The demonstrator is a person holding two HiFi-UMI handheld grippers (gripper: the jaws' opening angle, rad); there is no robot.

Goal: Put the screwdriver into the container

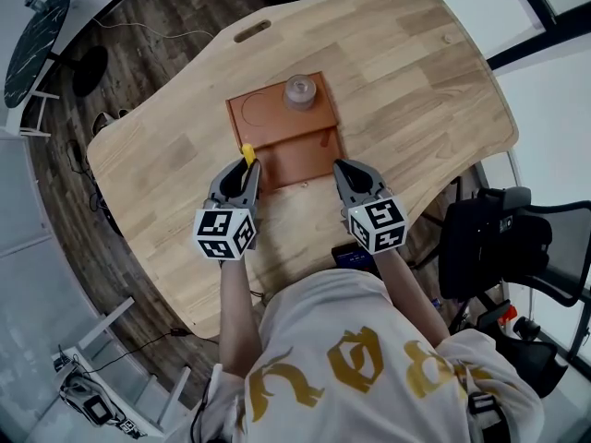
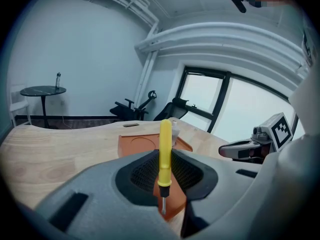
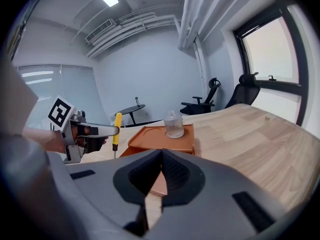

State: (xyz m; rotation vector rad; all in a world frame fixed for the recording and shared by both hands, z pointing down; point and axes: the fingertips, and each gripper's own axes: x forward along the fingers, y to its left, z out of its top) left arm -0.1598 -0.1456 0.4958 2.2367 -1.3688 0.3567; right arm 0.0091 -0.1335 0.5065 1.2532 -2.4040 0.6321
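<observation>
A yellow-handled screwdriver (image 2: 165, 149) stands upright, tip down, with my left gripper (image 2: 164, 184) shut on its handle. In the head view the left gripper (image 1: 247, 166) hovers at the near left corner of an orange tray (image 1: 277, 132), and the screwdriver (image 1: 247, 153) pokes up from the jaws. A small clear jar (image 1: 300, 90) sits at the tray's far edge. My right gripper (image 1: 343, 166) is shut and holds nothing; it hangs by the tray's near right corner. The right gripper view shows the screwdriver (image 3: 117, 126), the jar (image 3: 174, 125) and the tray (image 3: 155, 139).
The wooden table (image 1: 416, 81) has a handle slot (image 1: 252, 31) at its far edge. A black office chair (image 1: 499, 238) stands at the right. A round black side table (image 1: 37, 35) stands on the floor at the far left, with cables nearby.
</observation>
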